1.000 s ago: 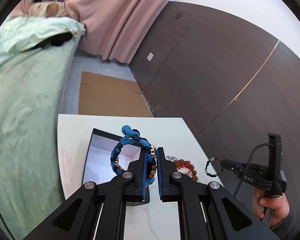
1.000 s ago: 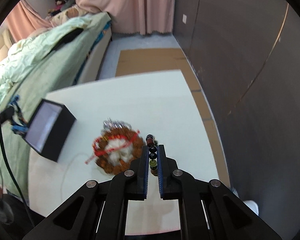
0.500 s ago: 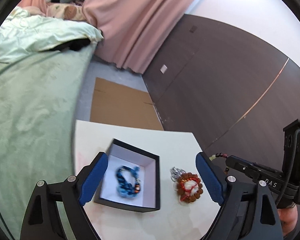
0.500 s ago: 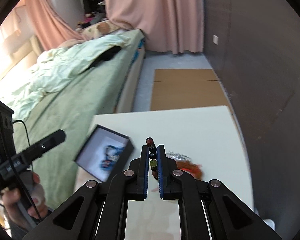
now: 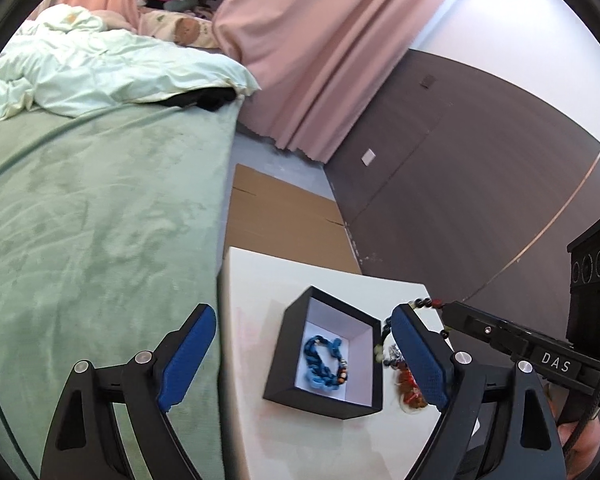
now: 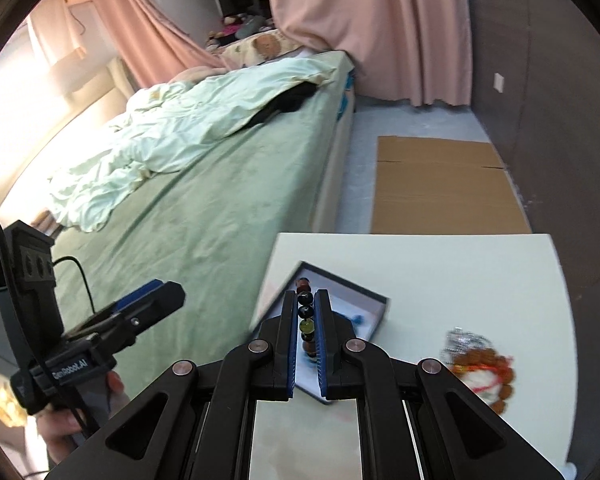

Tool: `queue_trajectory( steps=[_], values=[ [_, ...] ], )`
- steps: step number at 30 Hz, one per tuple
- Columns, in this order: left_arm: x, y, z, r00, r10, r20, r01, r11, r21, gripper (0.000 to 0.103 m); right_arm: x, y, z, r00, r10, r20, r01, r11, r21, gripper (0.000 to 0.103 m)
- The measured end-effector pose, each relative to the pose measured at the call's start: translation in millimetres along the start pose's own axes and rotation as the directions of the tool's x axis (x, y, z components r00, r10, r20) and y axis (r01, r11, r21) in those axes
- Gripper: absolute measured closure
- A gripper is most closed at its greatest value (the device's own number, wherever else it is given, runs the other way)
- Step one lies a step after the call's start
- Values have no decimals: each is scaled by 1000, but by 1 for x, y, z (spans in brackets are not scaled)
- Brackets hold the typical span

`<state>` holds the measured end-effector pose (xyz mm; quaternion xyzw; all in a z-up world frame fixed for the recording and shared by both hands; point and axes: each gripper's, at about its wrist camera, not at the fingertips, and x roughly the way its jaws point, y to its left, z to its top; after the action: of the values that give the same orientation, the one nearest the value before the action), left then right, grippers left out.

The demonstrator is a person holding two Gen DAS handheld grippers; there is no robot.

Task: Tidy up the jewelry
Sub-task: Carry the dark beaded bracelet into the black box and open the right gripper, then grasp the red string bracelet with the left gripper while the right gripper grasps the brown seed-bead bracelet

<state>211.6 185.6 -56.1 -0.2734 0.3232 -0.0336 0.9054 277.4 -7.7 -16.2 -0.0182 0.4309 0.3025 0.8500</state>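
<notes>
Firmly pinched — right tool [image 6: 305,320], bead bracelet [image 6: 305,313].

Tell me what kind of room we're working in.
Most likely a bedroom: a bed with a rumpled quilt, pink curtains, and a small white table beside the bed holding the jewelry box.

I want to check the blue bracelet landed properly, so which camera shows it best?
The left wrist view: the blue bracelet lies in plain sight on the white floor of the black box, framed by the open left gripper. In the right wrist view, the right gripper, shut on the bead bracelet, hides all but a blurred blue scrap.
</notes>
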Motion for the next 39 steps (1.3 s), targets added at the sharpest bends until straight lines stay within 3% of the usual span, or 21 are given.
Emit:
queue_trajectory(
  steps=[2,3,4,6,11,20,29,35,39],
  values=[
    [1,4,1,1000,5,0,-5,1000,-16,13,6,3,2,1000,5,-9,-5,1000,-2,93],
    [2,4,2,1000,6,0,-6,1000,-19,13,9,2,3,1000,13,-26,-13,1000,3,80],
    [3,4,2,1000,7,0,-7,1000,-20,13,12,0,3,999,17,-39,-17,1000,13,53],
    [3,4,2,1000,3,-1,-3,1000,-16,13,5,-5,0,1000,15,-8,-15,1000,23,37],
    [13,-12,-1,1000,-12,-21,13,1000,28,13,-15,-26,-9,1000,-14,8,13,1000,19,37],
    [33,-60,-16,998,-42,-54,49,990,129,13,-54,-95,-36,997,-73,22,70,990,122,37],
    [54,-105,-30,994,-56,-96,74,978,196,13,-73,-158,-66,996,-79,47,65,969,239,37],
    [69,-141,-45,986,-70,-152,106,963,247,23,-67,-194,-90,997,-39,68,13,940,341,37],
    [86,-163,-61,974,-59,-219,122,949,290,36,-59,-208,-104,997,-8,75,-21,924,382,39]
  ],
)
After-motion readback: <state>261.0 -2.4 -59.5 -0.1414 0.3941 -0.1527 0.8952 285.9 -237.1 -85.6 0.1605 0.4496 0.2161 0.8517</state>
